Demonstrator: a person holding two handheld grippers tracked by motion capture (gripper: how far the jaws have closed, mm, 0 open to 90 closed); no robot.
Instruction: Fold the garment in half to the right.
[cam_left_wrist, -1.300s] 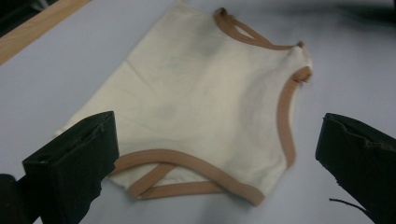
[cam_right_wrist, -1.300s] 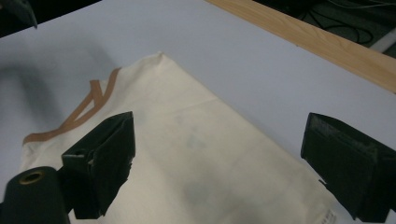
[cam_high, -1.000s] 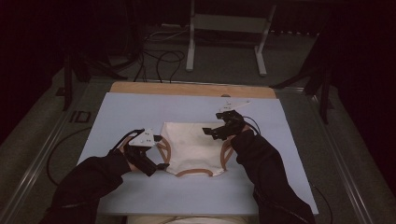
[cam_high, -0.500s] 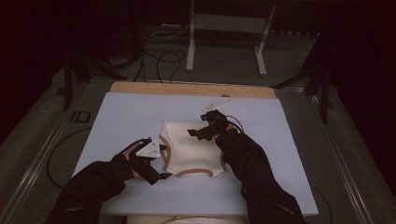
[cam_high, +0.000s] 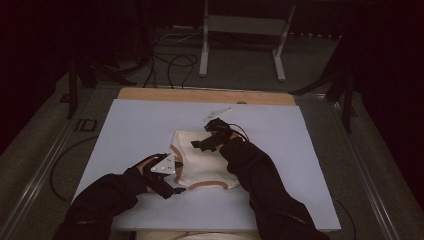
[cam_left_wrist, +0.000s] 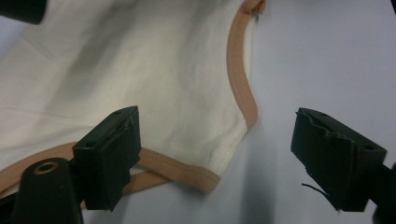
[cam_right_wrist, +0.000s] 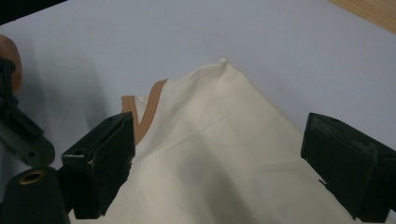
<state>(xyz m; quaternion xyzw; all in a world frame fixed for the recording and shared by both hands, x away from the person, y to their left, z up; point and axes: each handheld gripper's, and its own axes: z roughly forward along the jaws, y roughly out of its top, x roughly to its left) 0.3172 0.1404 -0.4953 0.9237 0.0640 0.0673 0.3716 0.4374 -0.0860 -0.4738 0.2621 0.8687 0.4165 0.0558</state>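
A cream garment (cam_high: 202, 167) with tan trim lies flat on the pale blue table (cam_high: 135, 125). My left gripper (cam_high: 176, 189) is low at the garment's near-left corner. In the left gripper view its jaws (cam_left_wrist: 219, 163) have just been closing; the trimmed corner (cam_left_wrist: 205, 179) lies between them and the pads stand off it. My right gripper (cam_high: 197, 145) hovers over the garment's far part. In the right gripper view its jaws (cam_right_wrist: 229, 172) are wide open above the cream cloth (cam_right_wrist: 224, 140), with a strip of tan trim (cam_right_wrist: 149, 109) by the left pad.
A wooden strip (cam_high: 200, 95) runs along the table's far edge. Beyond it on the floor are a metal stand (cam_high: 240, 30) and loose cables (cam_high: 170, 60). Bare table surface lies to the left and right of the garment.
My right gripper has moved left, across the garment's far part. My left gripper has sunk toward the near-left corner and its jaws look narrower.
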